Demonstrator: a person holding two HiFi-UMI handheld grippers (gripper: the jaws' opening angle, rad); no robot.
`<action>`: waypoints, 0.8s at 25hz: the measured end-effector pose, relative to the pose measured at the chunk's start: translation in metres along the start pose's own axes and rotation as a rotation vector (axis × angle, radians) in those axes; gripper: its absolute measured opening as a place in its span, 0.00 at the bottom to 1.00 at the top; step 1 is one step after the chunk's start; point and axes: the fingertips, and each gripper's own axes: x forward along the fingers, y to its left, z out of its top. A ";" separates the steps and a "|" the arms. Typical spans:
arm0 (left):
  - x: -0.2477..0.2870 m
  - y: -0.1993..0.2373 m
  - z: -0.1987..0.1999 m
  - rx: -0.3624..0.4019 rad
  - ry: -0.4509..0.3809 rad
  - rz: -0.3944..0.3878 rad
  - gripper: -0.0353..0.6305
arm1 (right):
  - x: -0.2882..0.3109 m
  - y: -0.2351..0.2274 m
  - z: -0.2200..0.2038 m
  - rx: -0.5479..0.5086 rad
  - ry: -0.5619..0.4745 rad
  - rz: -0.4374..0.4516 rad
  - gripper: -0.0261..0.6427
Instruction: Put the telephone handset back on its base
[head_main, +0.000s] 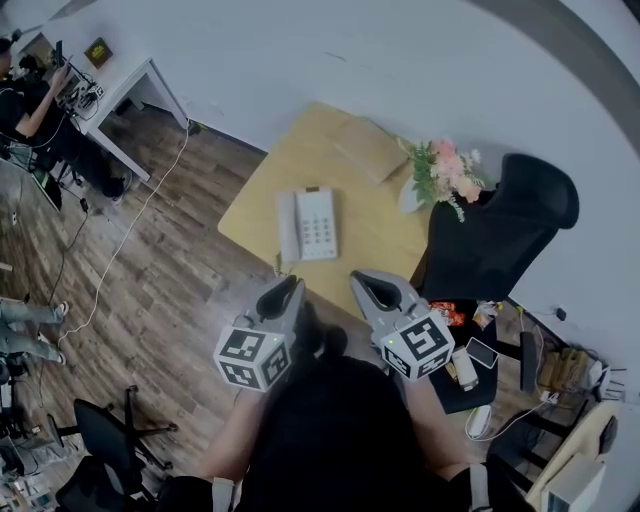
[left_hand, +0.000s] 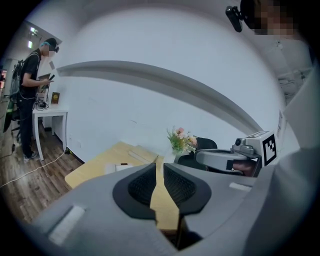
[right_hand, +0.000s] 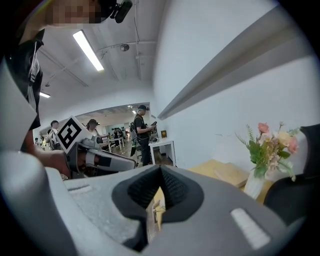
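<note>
Viewing the scene from the head camera, I find both grippers held close to the operator's body, just short of the desk's (head_main: 385, 235) near edge, with their marker cubes toward the camera and their jaws pointing at the desk.

1. The left gripper (head_main: 285, 290) hangs off the near edge, toward the left corner. Its own view shows its jaws a narrow gap apart. Nothing stands between them; only the desk surface shows through the gap.
2. The right gripper (head_main: 370, 283) is beside the left one, apart from it. Its own view shows its jaws together at the tips, with nothing clamped.
3. Neither gripper touches the desk or anything on it.

On the desk, going outward:

- The telephone (head_main: 318, 224), white with a keypad, lies flat near the near edge, toward the left corner.
- The handset (head_main: 288, 228) lies lengthwise along the left side of the base, seated on it as far as I can tell.
- A flat tan pad (head_main: 370, 148) rests by the far edge.
- A white vase of pink flowers (head_main: 445, 172) stands at the right corner.

A black chair (head_main: 500, 235) stands against the desk's right edge. Past the desk's left corner, over the wooden floor (head_main: 170, 270), a white cable (head_main: 130, 230) runs to a small white table (head_main: 120, 85) by the wall, where a person (head_main: 30, 100) stands.
</note>
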 end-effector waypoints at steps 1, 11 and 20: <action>-0.002 -0.001 0.000 0.006 -0.002 0.000 0.13 | -0.001 0.002 0.000 0.000 -0.005 0.002 0.04; -0.021 -0.008 -0.004 0.040 -0.023 0.005 0.07 | -0.012 0.019 -0.008 -0.006 -0.010 0.005 0.04; -0.024 -0.014 -0.011 0.039 -0.020 -0.010 0.07 | -0.023 0.024 -0.003 -0.033 -0.040 -0.008 0.04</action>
